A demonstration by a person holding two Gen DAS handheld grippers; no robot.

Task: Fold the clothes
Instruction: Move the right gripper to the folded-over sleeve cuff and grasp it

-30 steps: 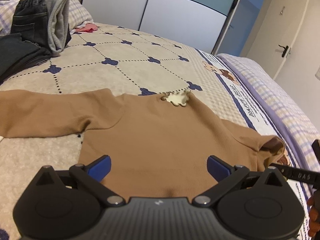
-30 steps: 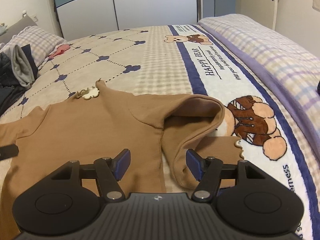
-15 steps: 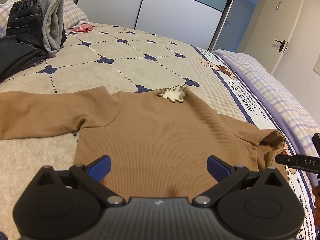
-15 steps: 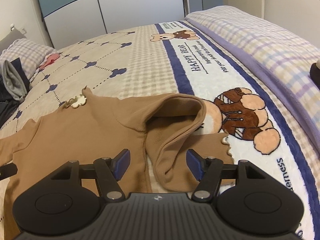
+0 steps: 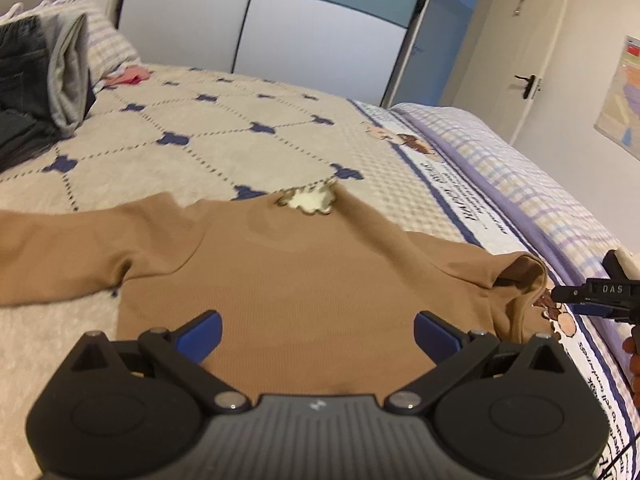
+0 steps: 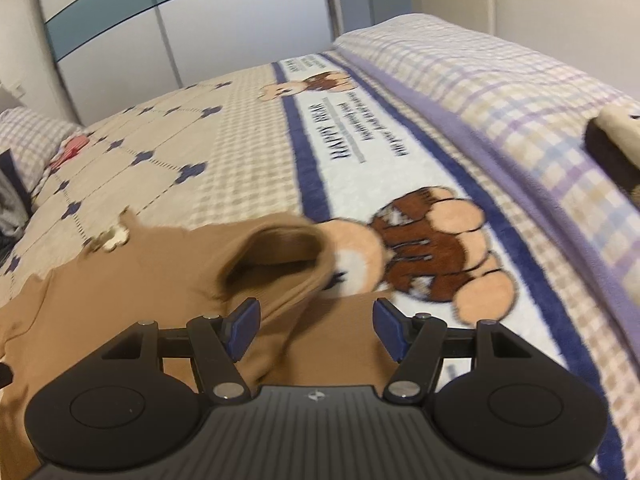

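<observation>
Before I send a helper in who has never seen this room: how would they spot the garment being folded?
Start at the bed with the cream quilt of navy clover shapes, in front of the blue and white wardrobe. The brown top lies spread flat in its middle. Unlike the dark jeans and grey clothes piled by the pillow, it is tan, long-sleeved, with a cream scalloped collar.

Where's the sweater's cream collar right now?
In the left wrist view the cream collar lies at the far edge of the brown sweater, flat on the bedspread, just short of a navy clover mark.
</observation>
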